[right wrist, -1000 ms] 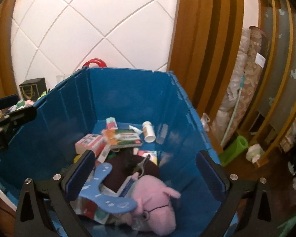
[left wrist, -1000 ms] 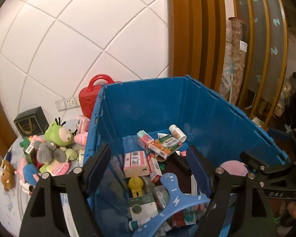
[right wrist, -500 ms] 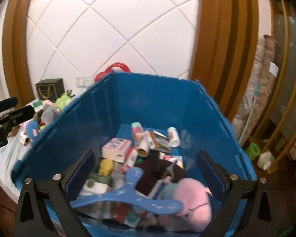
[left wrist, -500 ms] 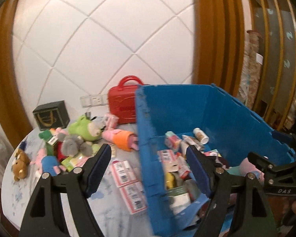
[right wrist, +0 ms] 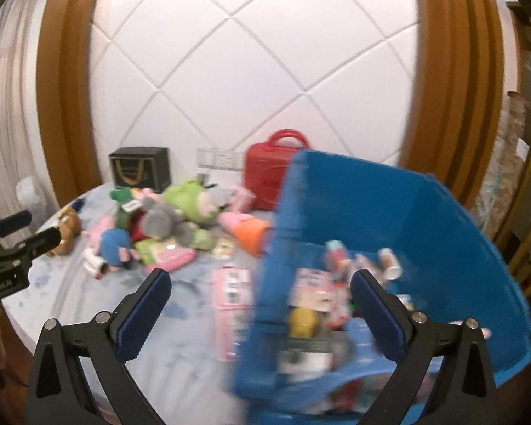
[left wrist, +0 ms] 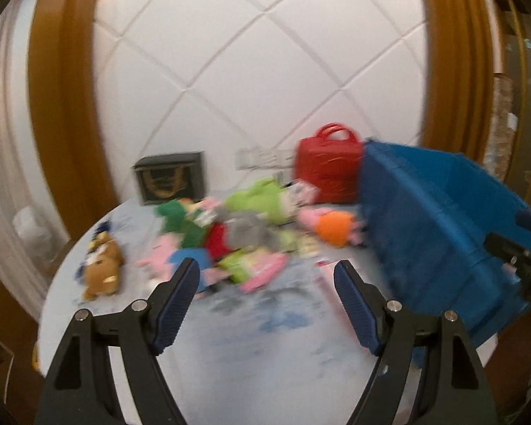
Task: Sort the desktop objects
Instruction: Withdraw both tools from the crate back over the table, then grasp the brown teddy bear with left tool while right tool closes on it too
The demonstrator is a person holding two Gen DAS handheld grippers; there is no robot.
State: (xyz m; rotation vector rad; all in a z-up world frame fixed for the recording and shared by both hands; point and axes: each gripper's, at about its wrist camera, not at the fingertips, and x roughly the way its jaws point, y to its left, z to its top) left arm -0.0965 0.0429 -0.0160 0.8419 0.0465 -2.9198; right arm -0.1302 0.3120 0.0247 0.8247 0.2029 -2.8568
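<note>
Blue plastic fills the right of both views: a big blue bin [right wrist: 424,219] standing on the pale worktop [left wrist: 251,340], already holding boxes, a small bottle and other bits. In the right wrist view its near wall runs between the right tongs [right wrist: 262,304], so their right finger hangs over the bin and their left over the worktop. From the left tongs [left wrist: 265,301] the bin lies off to the right.

Next in size, a red case [left wrist: 327,170] and a dark gift box [left wrist: 171,177] stand at the wall, far ahead of the left tongs. Between them and those tongs sprawls a heap of plush toys [left wrist: 230,233], still unsorted, with a brown bear [left wrist: 101,265] ahead to the left and a pink box [right wrist: 232,292] lying beside the bin.

Both tongs stand released, wide apart, grasping nothing.

Judging by that, this is the reach for another item. The next move calls for choosing one toy, lowering the left tongs around it and clenching on its soft middle.
</note>
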